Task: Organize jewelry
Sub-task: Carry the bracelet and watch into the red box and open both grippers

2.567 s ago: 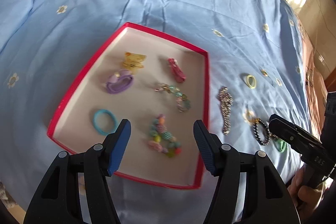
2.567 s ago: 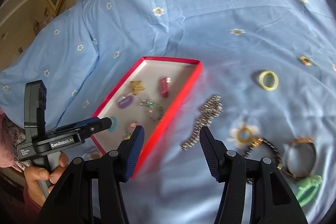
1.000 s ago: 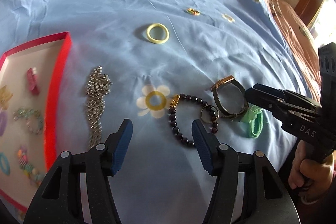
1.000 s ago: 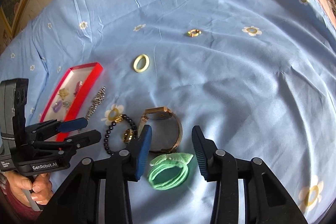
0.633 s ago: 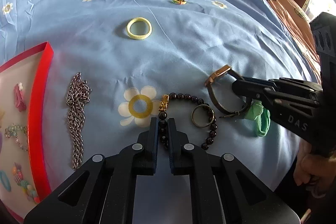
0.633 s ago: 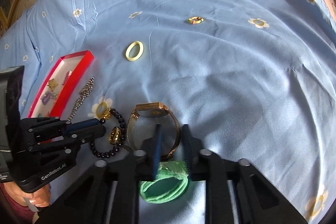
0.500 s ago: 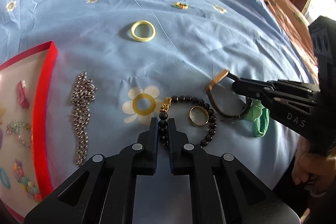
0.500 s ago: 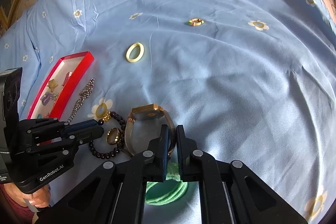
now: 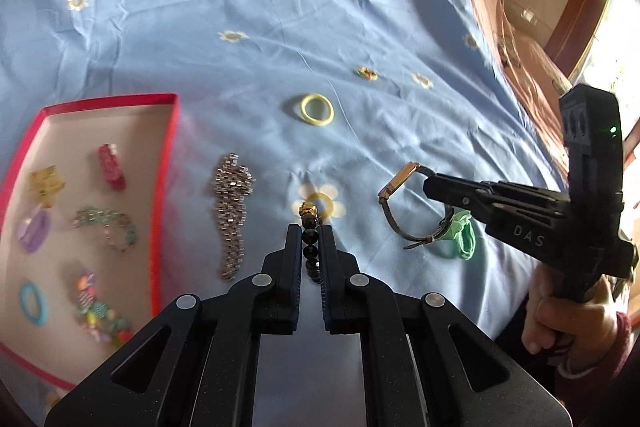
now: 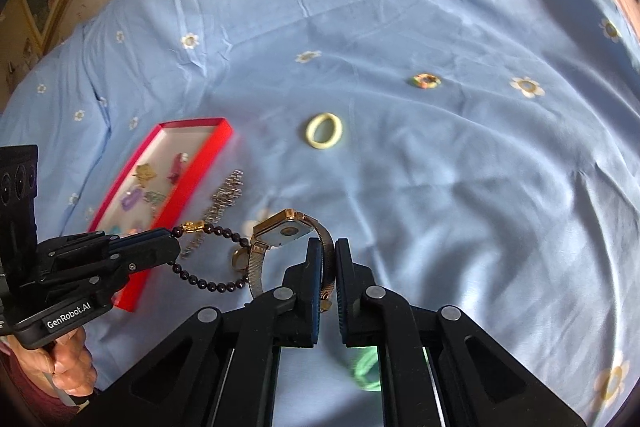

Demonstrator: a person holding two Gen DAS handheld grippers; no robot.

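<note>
At far left the red tray (image 9: 166, 163) is cut off by the frame, its trinkets blurred; beside it lies the silver chain (image 9: 232, 215); the left gripper (image 9: 310, 231) is clenched on the black bead bracelet (image 10: 208, 255), mostly hidden between its fingers; the right gripper (image 10: 329, 247) pinches the watch (image 10: 286, 231) by its strap; the green band (image 9: 464, 239) sits half hidden behind it.
</note>
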